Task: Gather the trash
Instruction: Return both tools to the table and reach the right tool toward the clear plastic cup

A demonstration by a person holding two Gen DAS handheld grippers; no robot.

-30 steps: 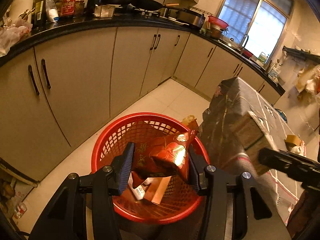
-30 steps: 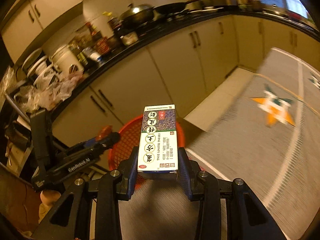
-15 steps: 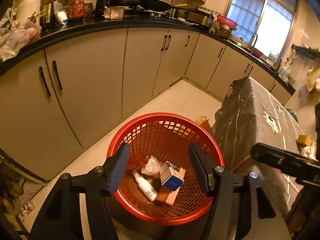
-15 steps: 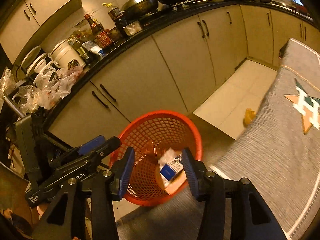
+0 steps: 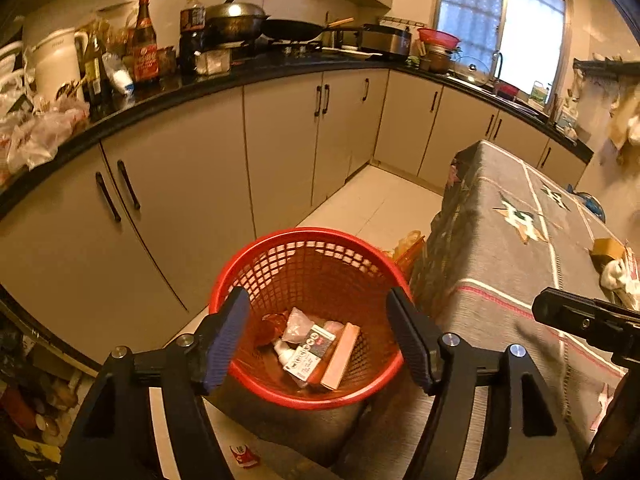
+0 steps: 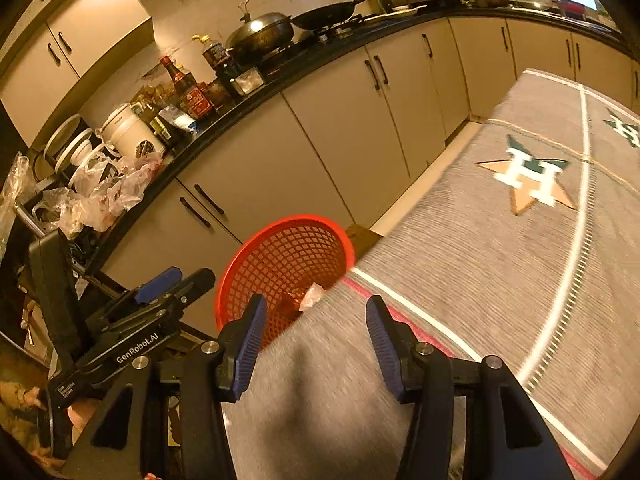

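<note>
A red mesh basket (image 5: 312, 233) stands on the floor between the cabinets and the cloth-covered table (image 5: 520, 240). In it lie a printed box (image 5: 310, 354), a small white bottle (image 5: 282, 354), a clear plastic bag (image 5: 296, 320) and a pinkish carton (image 5: 340, 354). My left gripper (image 5: 316, 294) hangs above the basket, its jaws opening with nothing between them. My right gripper (image 6: 316, 300) is over the table's edge (image 6: 400, 280), beside the basket (image 6: 280, 240); its jaws are opening too and hold nothing. The left gripper (image 6: 172, 280) shows at the lower left there.
Cream cabinets (image 5: 280, 152) under a black counter crowded with bottles, a wok (image 5: 234, 20) and plastic bags curve behind the basket. A small cardboard box (image 5: 608, 250) and crumpled paper (image 5: 616, 276) lie on the table. A red scrap (image 5: 244, 454) is on the floor.
My left gripper let go of a red wrapper and my right of a printed box; both now lie in the basket. Both jaws widened, and the right gripper drew back over the table.
</note>
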